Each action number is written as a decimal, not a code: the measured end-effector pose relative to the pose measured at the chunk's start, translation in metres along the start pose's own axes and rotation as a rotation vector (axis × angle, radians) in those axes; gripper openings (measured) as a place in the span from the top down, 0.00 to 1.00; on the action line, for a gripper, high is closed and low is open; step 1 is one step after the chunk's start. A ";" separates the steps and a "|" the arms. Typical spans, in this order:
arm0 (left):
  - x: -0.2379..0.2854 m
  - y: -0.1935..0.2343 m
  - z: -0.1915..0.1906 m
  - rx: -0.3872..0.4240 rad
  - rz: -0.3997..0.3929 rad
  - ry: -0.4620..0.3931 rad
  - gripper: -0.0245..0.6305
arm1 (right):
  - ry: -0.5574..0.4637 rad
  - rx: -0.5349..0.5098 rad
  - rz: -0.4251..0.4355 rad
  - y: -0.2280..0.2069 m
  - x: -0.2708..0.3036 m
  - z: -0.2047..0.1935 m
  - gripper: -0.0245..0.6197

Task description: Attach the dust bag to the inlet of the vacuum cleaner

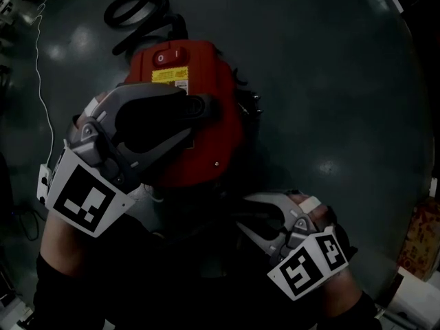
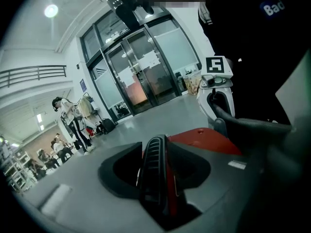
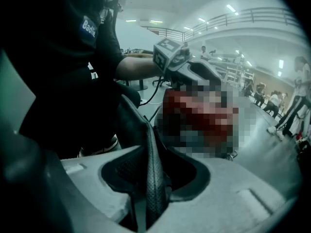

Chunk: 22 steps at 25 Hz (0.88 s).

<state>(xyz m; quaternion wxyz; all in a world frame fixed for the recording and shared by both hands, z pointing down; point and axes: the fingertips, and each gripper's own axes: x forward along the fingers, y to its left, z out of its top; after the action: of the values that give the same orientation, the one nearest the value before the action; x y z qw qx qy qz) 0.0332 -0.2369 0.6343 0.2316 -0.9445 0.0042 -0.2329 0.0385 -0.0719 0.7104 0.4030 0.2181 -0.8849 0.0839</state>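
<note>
Red vac (image 1: 199, 67) sits on the dark floor (image 1: 323, 81) right in front of the person, switch (image 1: 168, 56) and yellow label (image 1: 170, 75) facing up, black hose (image 1: 134, 9) coiled just behind it. Left gripper (image 1: 203, 107) hangs over the vac's top, marker cube toward the person. In its own view the left gripper (image 2: 158, 178) has its jaws a narrow slit apart, ribbed pad (image 2: 151, 169) showing, a strip of vac red (image 2: 204, 137) visible thru the gap, nothing pinched. Right gripper (image 1: 247, 215) is lower, near the vac's front edge at the person's right side. Its own view, right gripper (image 3: 148, 178), shows jaws also slightly parted w/ a pale gap beside the textured pad (image 3: 154, 178), and no clear grip on anything. Area btwn the two grippers, under the vac's near edge, is very dark, so can't pick out the dust bag or the inlet. Thin white cable (image 1: 42, 81) trails along the floor at left. Bkgd in the left gripper view: glass doors (image 2: 141, 76), people standing well off (image 2: 68, 115).
</note>
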 end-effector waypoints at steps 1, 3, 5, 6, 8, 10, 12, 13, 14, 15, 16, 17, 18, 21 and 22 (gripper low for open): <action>0.000 0.000 0.000 -0.004 -0.003 -0.004 0.73 | 0.014 -0.003 0.004 0.002 -0.001 -0.003 0.74; -0.001 0.001 0.001 -0.011 -0.005 -0.008 0.73 | 0.037 -0.011 0.011 0.005 -0.004 -0.007 0.71; -0.001 0.001 0.001 -0.014 -0.004 -0.008 0.73 | 0.045 -0.009 0.014 0.008 -0.007 -0.009 0.69; -0.001 0.001 0.001 -0.015 -0.003 -0.009 0.73 | 0.047 -0.006 0.015 0.009 -0.010 -0.009 0.70; -0.001 0.002 0.001 -0.016 -0.002 -0.011 0.74 | 0.048 -0.001 0.018 0.011 -0.015 -0.009 0.70; -0.001 0.002 0.000 -0.022 0.000 -0.013 0.74 | 0.049 0.000 0.022 0.013 -0.020 -0.008 0.70; -0.001 0.002 0.000 -0.033 -0.002 -0.014 0.74 | 0.045 0.000 0.020 0.014 -0.026 -0.003 0.70; -0.001 0.002 0.001 -0.040 -0.003 -0.015 0.74 | 0.037 0.004 0.019 0.013 -0.029 0.001 0.70; -0.001 0.002 0.001 -0.047 -0.006 -0.015 0.74 | 0.026 0.010 0.018 0.012 -0.033 0.006 0.70; -0.001 0.002 0.001 -0.053 -0.009 -0.013 0.73 | 0.013 0.016 0.016 0.011 -0.037 0.011 0.70; -0.001 0.002 0.001 -0.058 -0.013 -0.011 0.73 | 0.001 0.019 0.012 0.010 -0.041 0.017 0.70; -0.001 0.002 0.001 -0.064 -0.019 -0.008 0.73 | -0.010 0.019 0.008 0.010 -0.045 0.022 0.70; -0.001 0.001 0.001 -0.071 -0.024 -0.005 0.73 | -0.020 0.019 0.002 0.010 -0.048 0.028 0.70; -0.002 0.002 0.002 -0.099 -0.042 0.004 0.73 | -0.057 0.043 -0.011 0.010 -0.059 0.047 0.70; -0.004 0.003 0.004 -0.107 -0.046 0.005 0.73 | -0.068 0.058 -0.012 0.010 -0.064 0.053 0.70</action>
<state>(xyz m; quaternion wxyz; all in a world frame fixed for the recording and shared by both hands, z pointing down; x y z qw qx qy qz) 0.0319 -0.2374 0.6286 0.1752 -0.9549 -0.0045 -0.2398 0.0352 -0.0597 0.6280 0.3667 0.2379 -0.8938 0.0998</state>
